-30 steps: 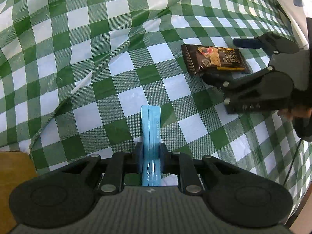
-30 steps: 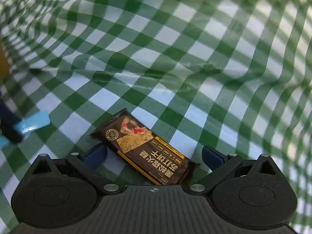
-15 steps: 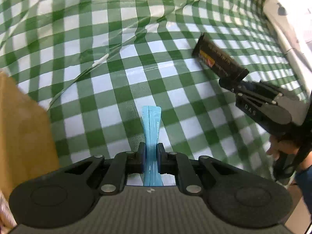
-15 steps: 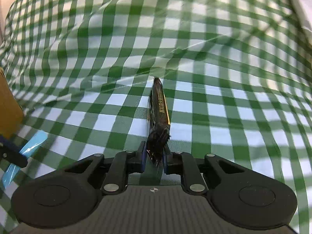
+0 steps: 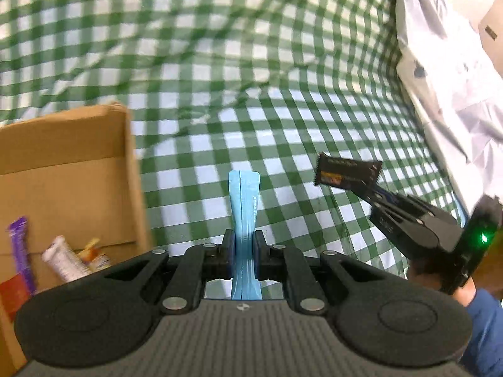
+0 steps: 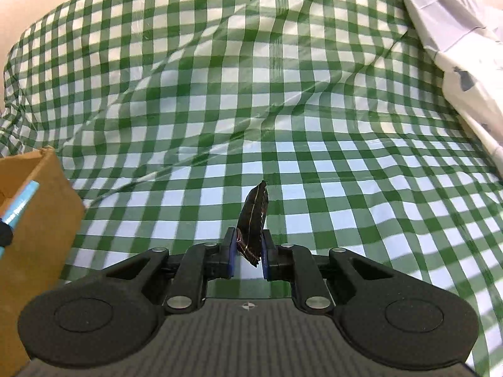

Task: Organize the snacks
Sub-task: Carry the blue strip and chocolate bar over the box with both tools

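My left gripper is shut on a light blue snack stick and holds it upright above the green checked cloth, just right of the cardboard box. My right gripper is shut on a dark brown biscuit pack, seen edge-on and lifted off the cloth. In the left wrist view the right gripper shows at the right with the brown pack in it. The blue stick also shows at the left edge of the right wrist view, over the box.
The open box holds several snacks: a purple bar, a white tube and an orange packet. A white patterned sheet lies at the far right. The green checked cloth is wrinkled.
Both grippers have lifted and swung left toward the cardboard box with their snacks. The box now fills the left of both views. The brown pack has come up off the cloth.
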A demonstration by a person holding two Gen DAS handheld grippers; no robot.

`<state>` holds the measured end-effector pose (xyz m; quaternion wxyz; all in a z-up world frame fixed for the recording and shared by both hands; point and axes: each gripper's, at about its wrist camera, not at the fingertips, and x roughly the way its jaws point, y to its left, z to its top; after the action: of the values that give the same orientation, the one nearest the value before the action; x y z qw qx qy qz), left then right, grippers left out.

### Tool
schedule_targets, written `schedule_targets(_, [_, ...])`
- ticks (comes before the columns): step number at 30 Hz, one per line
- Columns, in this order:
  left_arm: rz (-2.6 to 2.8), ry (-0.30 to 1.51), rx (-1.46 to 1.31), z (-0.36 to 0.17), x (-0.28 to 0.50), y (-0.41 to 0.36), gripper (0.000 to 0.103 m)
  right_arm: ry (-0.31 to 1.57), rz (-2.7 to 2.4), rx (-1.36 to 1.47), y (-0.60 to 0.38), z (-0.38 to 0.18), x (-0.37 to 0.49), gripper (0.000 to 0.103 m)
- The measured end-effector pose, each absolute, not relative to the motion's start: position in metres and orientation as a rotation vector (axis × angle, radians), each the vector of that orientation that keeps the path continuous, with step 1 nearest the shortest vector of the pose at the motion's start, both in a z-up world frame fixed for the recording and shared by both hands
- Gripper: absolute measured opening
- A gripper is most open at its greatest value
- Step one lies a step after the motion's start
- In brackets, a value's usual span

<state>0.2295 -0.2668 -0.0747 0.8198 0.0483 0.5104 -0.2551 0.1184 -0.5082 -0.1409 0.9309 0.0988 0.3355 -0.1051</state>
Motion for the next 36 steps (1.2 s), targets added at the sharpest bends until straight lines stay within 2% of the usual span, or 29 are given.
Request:
schedule_targets(9, [-0.423,1.002,0.015,-0.02,0.197,-0.157,0.012,0.56,-0.15,0.182,-0.429,-0.061,0.07,0.016])
schedule_targets(18, [-0.298,0.934,-0.001,0.005,0.162,-0.061,0.012,0.478,0.015,0.177,-0.324,-0.006,0.051,0.016])
schedule_targets(25, [-0.257,0.945,-0.028,-0.003,0.153,-0.013,0.012,0.505,0.121,0.133,-0.258,0.005,0.065,0.016])
schedule_targets(36, [-0.235,0.984,-0.029,-0.024,0.174,-0.002,0.012,0.577,0.173,0.098,-0.22,-0.009,0.086,0.016])
